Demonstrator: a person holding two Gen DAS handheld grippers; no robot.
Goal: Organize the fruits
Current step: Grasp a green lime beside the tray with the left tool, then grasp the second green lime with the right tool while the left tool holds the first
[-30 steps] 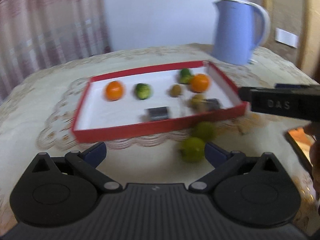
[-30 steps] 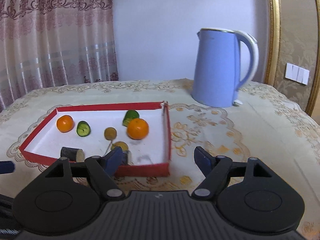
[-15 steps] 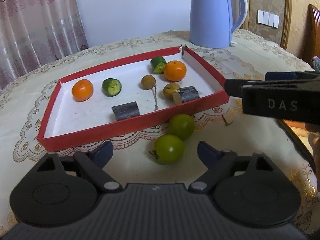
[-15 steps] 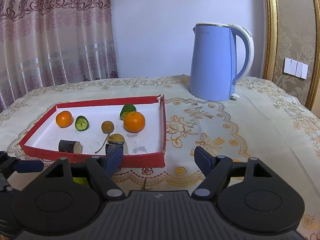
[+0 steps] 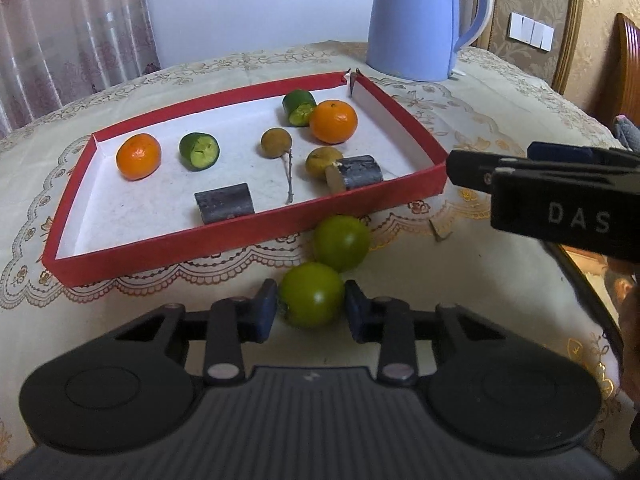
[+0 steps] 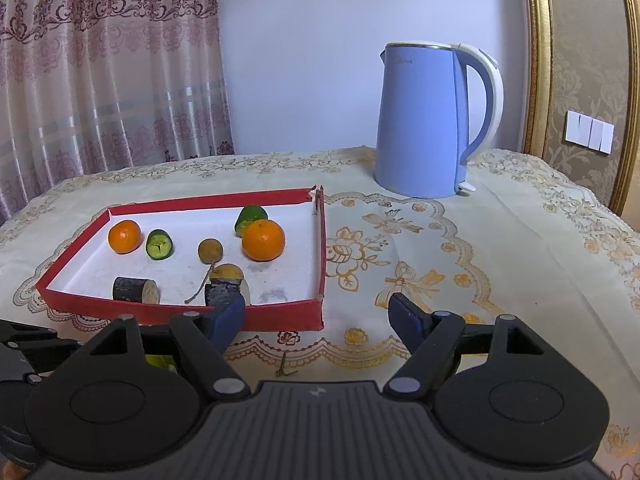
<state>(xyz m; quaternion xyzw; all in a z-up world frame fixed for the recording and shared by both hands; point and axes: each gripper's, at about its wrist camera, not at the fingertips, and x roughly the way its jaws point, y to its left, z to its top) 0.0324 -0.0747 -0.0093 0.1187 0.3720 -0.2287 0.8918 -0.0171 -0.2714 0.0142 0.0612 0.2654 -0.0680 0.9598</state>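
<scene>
Your left tool has pinched the near green fruit; right tool gapes empty. Lift it over the tray wall.

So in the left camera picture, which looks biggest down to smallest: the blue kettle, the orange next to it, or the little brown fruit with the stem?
Largest to smallest, as they look in the left wrist view:
1. blue kettle
2. orange
3. brown fruit
The kettle stands farthest back and still looks biggest, so that ranking is safe.
</scene>
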